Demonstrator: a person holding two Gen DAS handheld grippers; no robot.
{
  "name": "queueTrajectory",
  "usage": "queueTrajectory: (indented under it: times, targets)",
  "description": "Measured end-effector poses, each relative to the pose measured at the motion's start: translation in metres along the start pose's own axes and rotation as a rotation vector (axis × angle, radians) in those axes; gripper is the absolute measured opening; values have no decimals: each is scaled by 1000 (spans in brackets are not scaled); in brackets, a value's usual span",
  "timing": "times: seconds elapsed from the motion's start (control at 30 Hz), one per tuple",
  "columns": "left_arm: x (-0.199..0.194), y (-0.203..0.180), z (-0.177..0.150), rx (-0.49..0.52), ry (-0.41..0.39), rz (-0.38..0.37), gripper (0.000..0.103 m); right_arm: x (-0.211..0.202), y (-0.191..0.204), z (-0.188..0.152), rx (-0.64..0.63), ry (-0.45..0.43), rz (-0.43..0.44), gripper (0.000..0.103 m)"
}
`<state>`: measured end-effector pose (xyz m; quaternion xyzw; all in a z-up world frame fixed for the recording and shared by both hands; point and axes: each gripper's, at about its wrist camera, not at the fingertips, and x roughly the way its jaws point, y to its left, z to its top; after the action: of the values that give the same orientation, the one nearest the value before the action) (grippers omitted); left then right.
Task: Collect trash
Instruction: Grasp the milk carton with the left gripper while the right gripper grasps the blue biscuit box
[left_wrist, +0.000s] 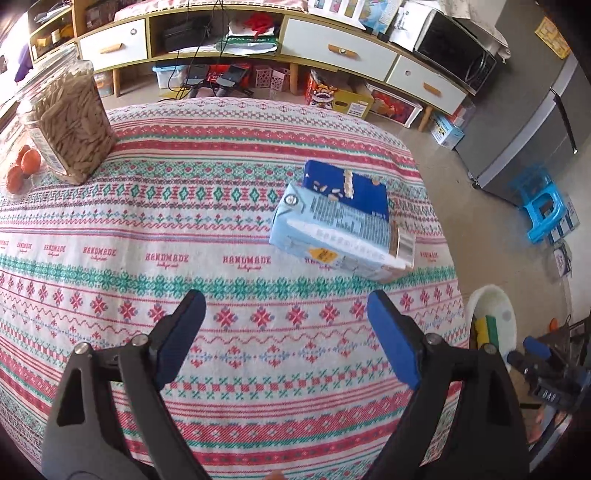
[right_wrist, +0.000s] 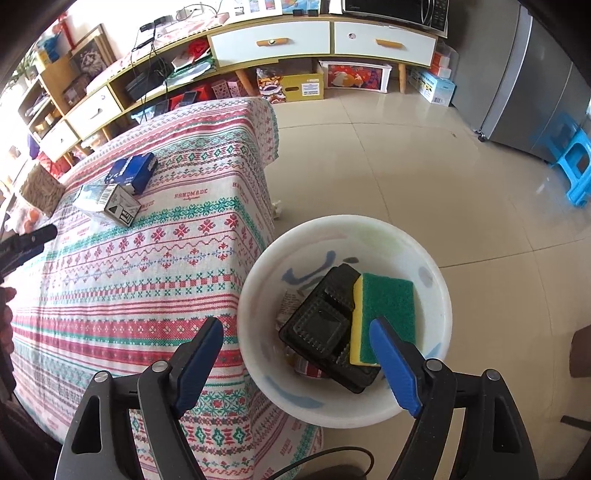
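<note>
The left claw (left_wrist: 286, 317) hangs over the patterned tabletop (left_wrist: 221, 229), its jaws spread wide and empty; the right claw's (right_wrist: 295, 345) jaws are opening over a white bin (right_wrist: 436, 295), nothing between them. In the bin lie a black plastic tray (right_wrist: 321, 328) and a yellow-green sponge (right_wrist: 384, 306). A pale blue carton (left_wrist: 332, 229) lies on the tabletop against a dark blue box (left_wrist: 354, 184).

Both the left tongs (left_wrist: 286, 306) and the right tongs (right_wrist: 297, 334) are matte black plastic with triangular cut-outs, silver round screws at the pivots and ribbed blue rubber pads (right_wrist: 393, 365) lining the fingers.
</note>
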<state>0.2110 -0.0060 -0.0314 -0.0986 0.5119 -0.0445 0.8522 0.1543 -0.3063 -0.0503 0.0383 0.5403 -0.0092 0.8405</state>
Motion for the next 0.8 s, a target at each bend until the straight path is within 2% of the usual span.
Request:
queueTrajectory:
  times: [0.23,0.5,0.6,0.7,0.77,0.8]
  targets:
    - [34,-33,33,-82,9,64,89,8,-4,6,11,12,11,83]
    - [61,-46,44,-126,50,161,89,14,-9,12,35,17,19,83]
    - [66,-40,41,-171,95,135,88,13,-7,13,30,15,22,83]
    - [63,-34,32,-175,112,90,77,13,-4,13,26,13,20,83]
    - [58,-29,25,-165,113,65,60,13,-2,14,22,13,16,83]
    - [55,-28,22,-163,112,43,57,13,0,14,20,14,15,83]
